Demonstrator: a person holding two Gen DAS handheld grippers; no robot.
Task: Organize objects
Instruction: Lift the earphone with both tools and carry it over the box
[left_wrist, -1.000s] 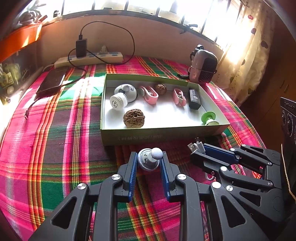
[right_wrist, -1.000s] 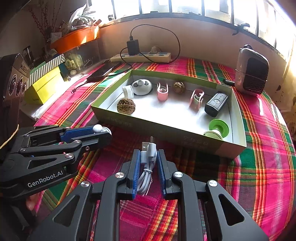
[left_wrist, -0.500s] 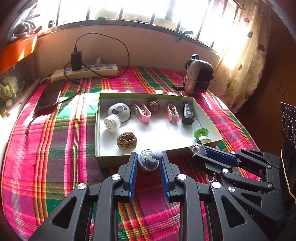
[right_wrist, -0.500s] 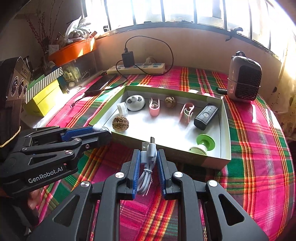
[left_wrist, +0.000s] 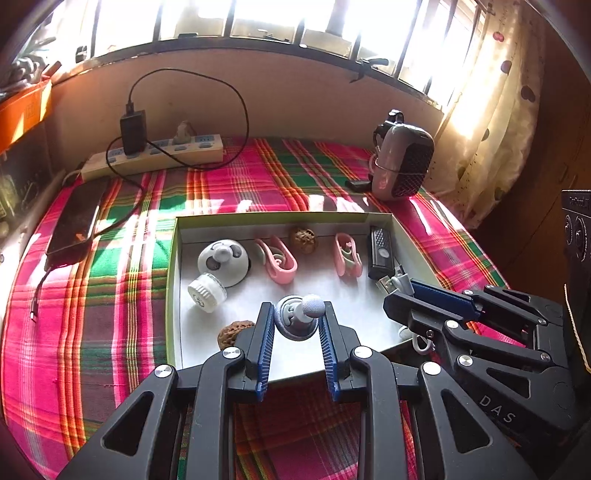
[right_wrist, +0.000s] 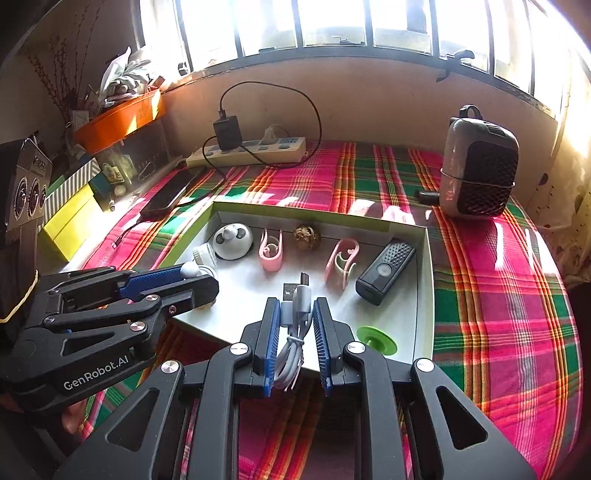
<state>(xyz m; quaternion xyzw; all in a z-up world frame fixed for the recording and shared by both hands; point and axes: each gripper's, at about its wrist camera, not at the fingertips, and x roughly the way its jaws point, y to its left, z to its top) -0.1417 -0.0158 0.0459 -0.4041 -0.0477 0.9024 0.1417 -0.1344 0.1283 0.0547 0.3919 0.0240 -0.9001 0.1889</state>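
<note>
Both claws now reach over the near wall of the shallow box, where a second ago they hung over the plaid cloth short of it. Left claw is clamped on a grey suction-cup knob with a pale round head, held above the white floor of the box near its near edge. Right claw grips a coiled white USB cable, its plug ends poking forward over the box floor; in the left wrist view the right claw shows at the box's right side, beside the black device.

The box sits in the middle of the worktop, and its contents lie as they did in the earlier frames. Counted inside it: two walnuts, one by the near left corner and one against the far wall; two pink clips; one white dome gadget; one white ribbed cap just beside the dome; one black rectangular device toward the right wall; one green suction cup at the near right corner.

Outside the box, one power strip lies along the far edge with a black charger plugged in, one phone lies at the left edge, and one small heater stands at the far right corner.
</note>
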